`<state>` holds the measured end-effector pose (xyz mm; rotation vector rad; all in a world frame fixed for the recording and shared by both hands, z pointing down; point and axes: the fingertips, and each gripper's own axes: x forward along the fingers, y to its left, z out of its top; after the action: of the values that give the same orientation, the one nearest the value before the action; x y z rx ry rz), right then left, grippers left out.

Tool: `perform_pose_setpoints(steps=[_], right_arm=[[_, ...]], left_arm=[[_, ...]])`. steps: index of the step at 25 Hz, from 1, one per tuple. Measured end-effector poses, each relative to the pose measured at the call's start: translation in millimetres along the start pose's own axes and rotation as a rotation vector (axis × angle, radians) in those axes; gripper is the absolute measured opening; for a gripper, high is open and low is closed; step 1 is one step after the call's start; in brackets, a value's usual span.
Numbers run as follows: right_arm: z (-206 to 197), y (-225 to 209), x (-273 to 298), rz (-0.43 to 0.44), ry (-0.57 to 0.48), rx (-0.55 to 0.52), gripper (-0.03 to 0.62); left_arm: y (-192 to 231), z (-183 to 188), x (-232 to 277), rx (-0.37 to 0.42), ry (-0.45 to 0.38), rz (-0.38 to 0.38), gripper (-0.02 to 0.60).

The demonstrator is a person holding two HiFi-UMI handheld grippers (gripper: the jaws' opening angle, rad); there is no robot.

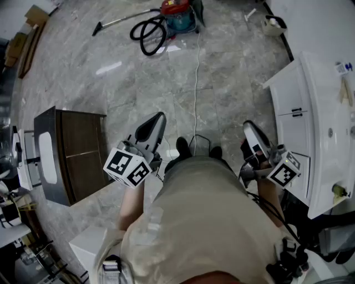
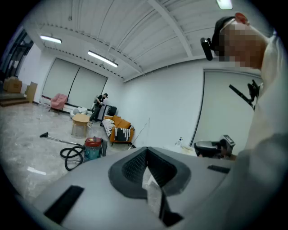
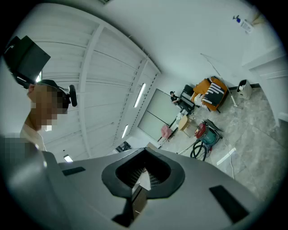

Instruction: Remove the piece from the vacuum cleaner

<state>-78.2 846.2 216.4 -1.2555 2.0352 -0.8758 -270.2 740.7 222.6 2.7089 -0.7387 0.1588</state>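
The vacuum cleaner [image 1: 178, 15], a red-topped teal canister, stands far off on the grey floor with its black hose [image 1: 147, 34] coiled beside it and a metal wand [image 1: 119, 21] lying to the left. It also shows in the left gripper view [image 2: 93, 148] and, small, in the right gripper view [image 3: 207, 132]. My left gripper [image 1: 157, 119] and right gripper [image 1: 249, 128] are held close to my body, well short of the vacuum cleaner. Both have their jaws together with nothing between them, seen in the left gripper view [image 2: 147, 155] and the right gripper view [image 3: 145, 155].
A dark cabinet [image 1: 77, 152] stands at my left and a white vanity counter [image 1: 327, 127] at my right. A thin white cord [image 1: 197, 83] runs over the floor from the vacuum cleaner toward my feet. Far back are an orange sofa [image 2: 118, 130], a small table [image 2: 80, 122] and a person [image 2: 98, 105].
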Motion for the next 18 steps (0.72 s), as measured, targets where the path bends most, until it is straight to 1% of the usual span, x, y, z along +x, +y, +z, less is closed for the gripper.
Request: perform_pose_setpoints(steps=[2,3,5,6,9,12,15,18], right_arm=[[-18.6,11.1,18.3,0.016,0.053,0.002,0.003],[-25.4,14.4,25.7,0.009,0.074,-0.007,0.003],[-29.8,16.2,35.9,-0.032,0.089,-0.042,0.003],[-28.8,17.8,40.6,-0.045,0.083,-0.051,0.003],[-31.7,29.8,61.0,-0.036,0.074,-0.055,0.003],[-43.8,34.2,79.5,-0.066,0.074,-0.095,0.003],[-56.5,39.7,95.6,-0.064,0.051,-0.059,0.003],[-73.9,45.3,113.9,-0.076,0.026,-0.030,0.003]], left_arm=[[11.2,-1.8,-21.7,0.012,0.013,0.032,0.003],[15.2,-2.0,-30.1,0.011,0.017,0.038,0.003],[19.3,-0.7,-40.0,0.000,0.020,0.030,0.003],[21.1,0.4,-42.8,-0.001,0.019,0.020,0.003],[36.7,2.2,-50.1,0.012,0.019,0.001,0.003],[59.1,7.6,-54.7,-0.002,0.013,-0.013,0.003],[73.3,13.8,-58.7,0.018,0.018,-0.049,0.003],[86.7,21.6,-63.9,0.052,0.044,-0.097,0.003]])
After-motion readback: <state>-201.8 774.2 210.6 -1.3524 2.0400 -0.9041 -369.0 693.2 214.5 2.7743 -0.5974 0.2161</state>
